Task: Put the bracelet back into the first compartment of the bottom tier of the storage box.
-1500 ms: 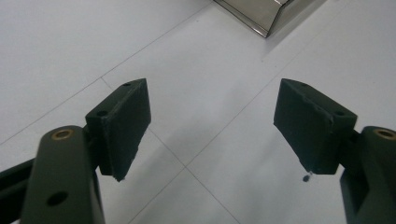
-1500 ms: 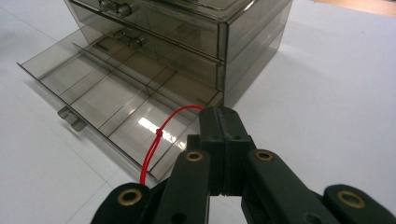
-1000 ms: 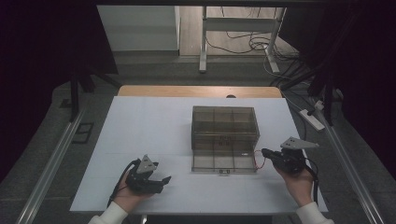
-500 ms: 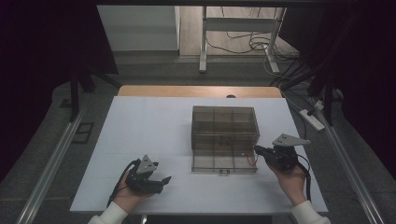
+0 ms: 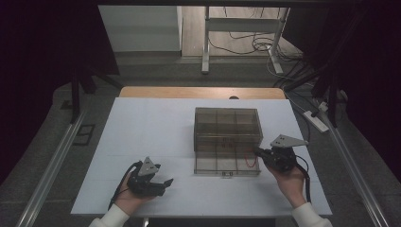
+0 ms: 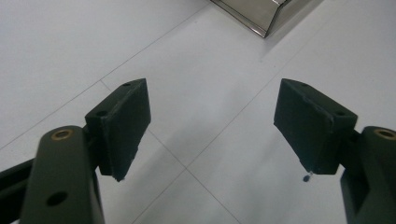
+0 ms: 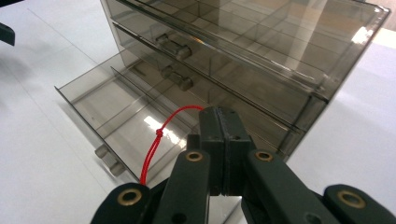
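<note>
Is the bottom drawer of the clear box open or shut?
Open. The bottom drawer sticks out well past the box front, while the right gripper holds a red string above it.

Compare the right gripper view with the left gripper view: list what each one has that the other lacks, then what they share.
Right gripper view alone: the right hand-held gripper, jaws pressed together on a red cord with a knot, held over the open bottom drawer of the clear drawer box; two shut drawers with handles sit above it.

Left gripper view alone: the left hand-held gripper, jaws wide apart with nothing between them, above thin seam lines.

Both: the white table surface and some part of the drawer box; the left gripper view catches just a corner of it.
</note>
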